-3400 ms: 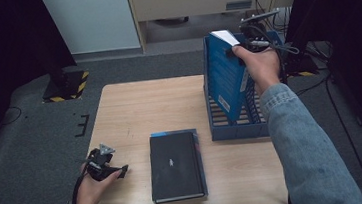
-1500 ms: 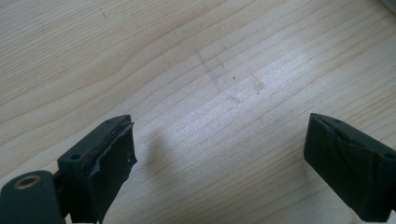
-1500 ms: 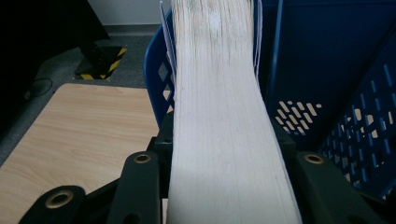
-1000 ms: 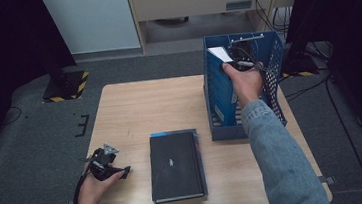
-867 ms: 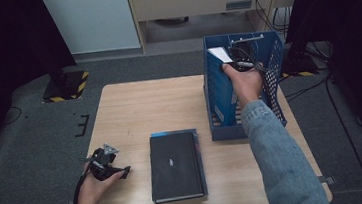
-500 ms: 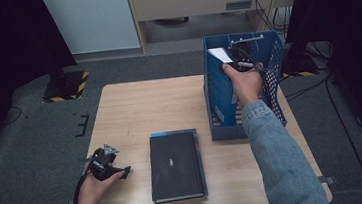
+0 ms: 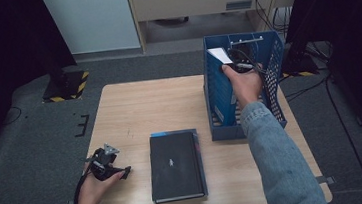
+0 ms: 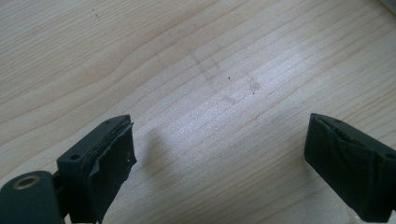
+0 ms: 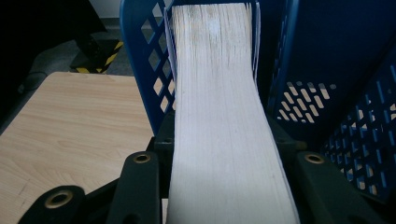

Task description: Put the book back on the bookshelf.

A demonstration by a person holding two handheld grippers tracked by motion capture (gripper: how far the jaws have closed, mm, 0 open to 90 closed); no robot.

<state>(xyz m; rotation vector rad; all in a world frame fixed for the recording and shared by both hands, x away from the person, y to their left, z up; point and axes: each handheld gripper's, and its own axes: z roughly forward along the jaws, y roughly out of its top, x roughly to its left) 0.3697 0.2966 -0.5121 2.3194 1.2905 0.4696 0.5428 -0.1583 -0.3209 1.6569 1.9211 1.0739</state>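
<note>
My right gripper is clamped on the blue book, and that book now stands upright inside the blue file basket at the far right of the table. That is the change: a few seconds back I had it lifted at the basket's near-left wall, and now it has gone down inside, against that left wall. For the last second nothing has shifted at all; hand and book sit exactly where they were.

In the right gripper view the white page edge runs straight up between my 2 jaws, both pressed to the covers, with the basket's perforated wall just beside it.

So the placing looks done to me, and letting go should be the next call.

My left gripper rests at the near-left table corner, spread wide with nothing between its pads, bare wood under it. The black book lies flat near the front edge, on another blue one, likely next.
</note>
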